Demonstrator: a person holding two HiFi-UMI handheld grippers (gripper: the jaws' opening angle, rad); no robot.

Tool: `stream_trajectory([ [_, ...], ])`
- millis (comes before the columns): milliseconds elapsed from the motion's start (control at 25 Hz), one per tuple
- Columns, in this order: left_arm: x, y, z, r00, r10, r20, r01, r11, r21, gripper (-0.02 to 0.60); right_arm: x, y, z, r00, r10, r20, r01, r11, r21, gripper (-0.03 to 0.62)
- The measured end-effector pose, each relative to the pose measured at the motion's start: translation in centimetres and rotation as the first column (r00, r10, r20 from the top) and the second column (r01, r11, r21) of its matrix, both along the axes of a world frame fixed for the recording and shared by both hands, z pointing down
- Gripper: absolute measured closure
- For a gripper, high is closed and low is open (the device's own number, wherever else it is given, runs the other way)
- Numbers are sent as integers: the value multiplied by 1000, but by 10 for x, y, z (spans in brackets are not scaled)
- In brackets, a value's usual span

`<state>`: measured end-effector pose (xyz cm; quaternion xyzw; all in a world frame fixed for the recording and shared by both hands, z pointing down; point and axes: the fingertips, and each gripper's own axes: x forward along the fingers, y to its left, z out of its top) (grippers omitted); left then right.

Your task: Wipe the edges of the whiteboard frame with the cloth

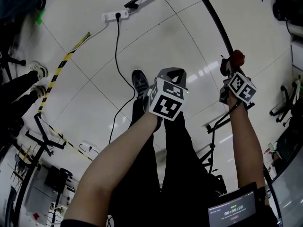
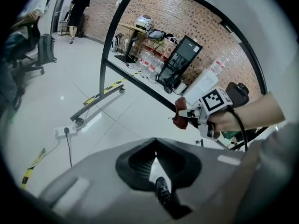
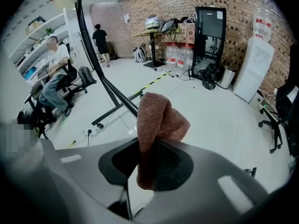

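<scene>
In right claw (image 3: 148, 168), rust-brown cloth (image 3: 159, 120), fuzzy, folded

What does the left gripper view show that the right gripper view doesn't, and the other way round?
Left gripper view only: the left gripper, shut and empty, and the right gripper seen from outside. Right gripper view only: a close look at the cloth clamped between the right gripper's jaws. Both: the cloth, the black whiteboard frame and the brick wall.
</scene>
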<state>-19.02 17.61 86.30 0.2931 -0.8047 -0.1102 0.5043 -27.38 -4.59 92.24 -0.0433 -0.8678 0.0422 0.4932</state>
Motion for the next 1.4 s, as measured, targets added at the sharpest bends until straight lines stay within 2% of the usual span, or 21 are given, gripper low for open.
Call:
stream_trajectory([
  [280, -10, 24, -9, 1000, 19, -5, -19, 999, 44, 578, -26, 10, -7, 999, 49, -8, -49, 999, 19, 525],
  [520, -32, 65, -13, 1000, -13, 0, 13, 999, 32, 578, -49, 26, -6, 992, 122, -17, -122, 993, 4, 525],
  [800, -49, 88, -13, 998, -60, -22, 60, 998, -1, 578, -82, 63, -6, 998, 62, 15, -62, 997, -39, 525],
  [1000, -67, 92, -25, 997, -73, -18, 73, 997, -11, 578, -100, 87, -3, 999, 47, 2, -46, 997, -60, 525],
  [1200, -108, 94, -28, 994, -113, 7, 113, 993, -17, 578, -121, 109, -4, 998, 41, -37, -43, 997, -58, 525],
  [1400, -143, 91, -25, 984, -176, 24, 176, 984, -2, 578, -142, 127, -5, 998, -51, -44, 49, 997, -51, 525],
])
